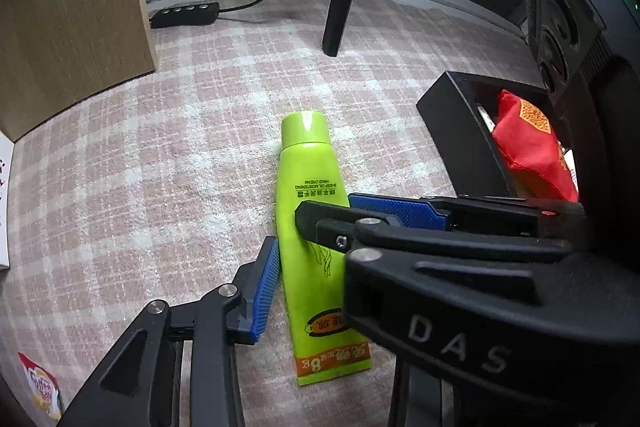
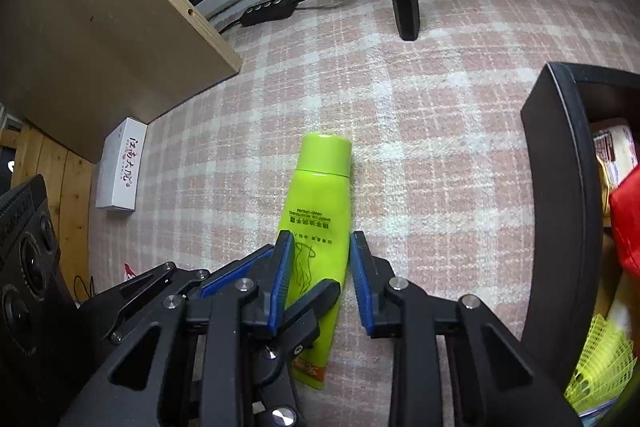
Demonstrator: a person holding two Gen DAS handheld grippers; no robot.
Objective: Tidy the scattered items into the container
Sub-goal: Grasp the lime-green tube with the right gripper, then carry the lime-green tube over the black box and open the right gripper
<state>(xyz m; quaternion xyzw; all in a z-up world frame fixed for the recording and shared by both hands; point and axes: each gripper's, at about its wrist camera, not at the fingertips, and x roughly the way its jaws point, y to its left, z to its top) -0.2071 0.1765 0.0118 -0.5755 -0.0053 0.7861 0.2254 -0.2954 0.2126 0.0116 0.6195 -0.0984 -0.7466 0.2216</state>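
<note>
Fingers [image 2: 283, 259] of right gripper [image 2: 316, 267] grasping lime-green plastic hand-cream tube [image 2: 320, 203] across long axis; left gripper [image 1: 308, 251] straddling same tube, contact unclear; black container [image 2: 560, 187] right

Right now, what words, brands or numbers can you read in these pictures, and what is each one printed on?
"SHEEP OIL MOISTENING HAND CREAM": green tube, upside down; Chinese lines beside it too small to read.
"8": orange band at the tube's crimped end.
"DAS": black gripper finger.
"Coffee": sachet, partly cut off.
Chinese calligraphy: white box, not legible to me.
Print on packets in the black container: blurred.
</note>
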